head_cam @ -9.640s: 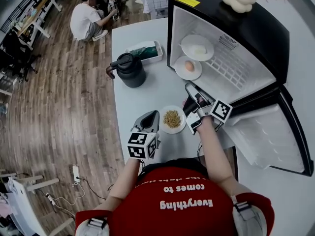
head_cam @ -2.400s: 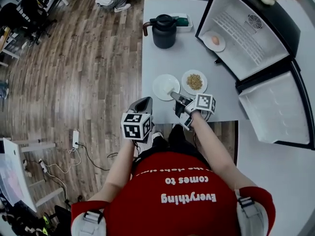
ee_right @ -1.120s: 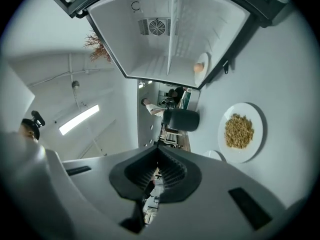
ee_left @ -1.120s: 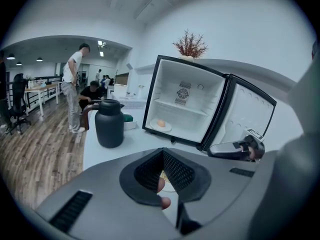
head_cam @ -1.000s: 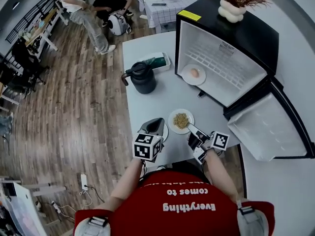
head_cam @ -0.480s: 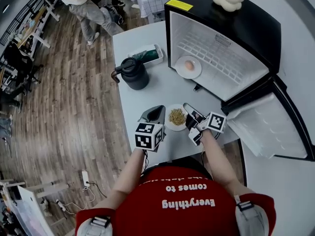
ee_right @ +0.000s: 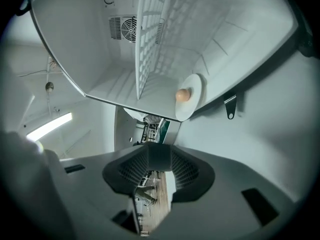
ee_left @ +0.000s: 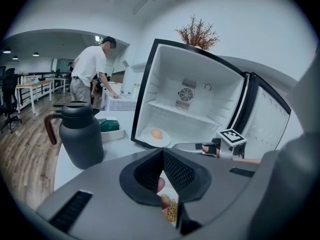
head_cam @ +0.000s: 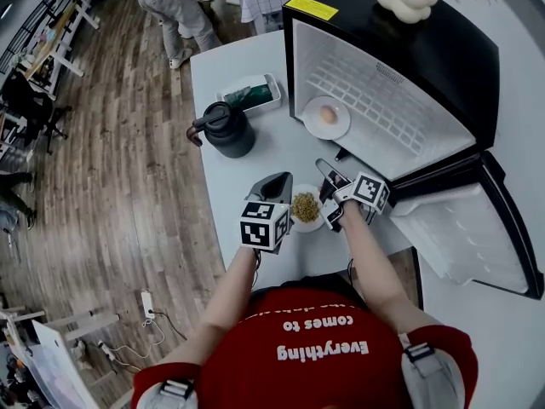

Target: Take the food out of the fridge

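**Egg plate sits in the open fridge**

The black fridge (head_cam: pixel 443 49) stands on the white table (head_cam: pixel 272 156) with its door swung wide. A dark jug (head_cam: pixel 226 130) stands to its left. The left gripper (head_cam: pixel 279 180) hovers with its jaws together and nothing in them. The right gripper (head_cam: pixel 324 168) points at the fridge mouth. Its jaws have just been opening and stand apart, empty. Between the grippers lies a plate of grains (head_cam: pixel 304 208). The egg plate (head_cam: pixel 326 118) rests at the fridge's front edge, clear of both grippers.
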Motion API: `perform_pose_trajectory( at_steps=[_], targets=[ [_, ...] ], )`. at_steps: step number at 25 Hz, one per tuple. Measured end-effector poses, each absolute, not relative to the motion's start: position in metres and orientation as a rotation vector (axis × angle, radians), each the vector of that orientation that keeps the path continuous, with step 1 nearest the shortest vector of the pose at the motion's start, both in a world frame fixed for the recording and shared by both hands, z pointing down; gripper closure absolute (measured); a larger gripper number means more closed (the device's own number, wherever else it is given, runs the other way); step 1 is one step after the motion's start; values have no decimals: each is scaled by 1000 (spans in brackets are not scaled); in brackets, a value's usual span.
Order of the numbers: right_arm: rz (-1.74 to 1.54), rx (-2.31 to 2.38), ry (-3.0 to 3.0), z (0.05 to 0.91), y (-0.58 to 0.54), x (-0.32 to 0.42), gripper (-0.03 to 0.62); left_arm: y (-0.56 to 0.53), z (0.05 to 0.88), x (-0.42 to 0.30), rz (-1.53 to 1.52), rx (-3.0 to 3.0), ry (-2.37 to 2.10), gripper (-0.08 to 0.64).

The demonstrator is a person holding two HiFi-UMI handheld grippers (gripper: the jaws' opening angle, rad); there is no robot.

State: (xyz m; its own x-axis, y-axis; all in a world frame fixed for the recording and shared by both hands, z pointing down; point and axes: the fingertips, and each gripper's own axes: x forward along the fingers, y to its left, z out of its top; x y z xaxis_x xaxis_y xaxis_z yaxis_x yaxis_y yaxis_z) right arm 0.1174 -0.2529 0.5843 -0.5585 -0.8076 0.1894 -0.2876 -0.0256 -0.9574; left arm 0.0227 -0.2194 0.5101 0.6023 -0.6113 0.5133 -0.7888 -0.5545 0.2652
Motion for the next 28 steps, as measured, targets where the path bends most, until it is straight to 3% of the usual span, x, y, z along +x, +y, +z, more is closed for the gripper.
perform_pose_trajectory(
  at_steps=[13,28],
  targets=[
    [-1674,-1193,1442,654,-329,158,405,-244,547,39,616,2305,-1062,557],
    [-1712,-1124,1191,666,-367,157,410,-237,577,42,688,2257,-1000,557]
  ],
)
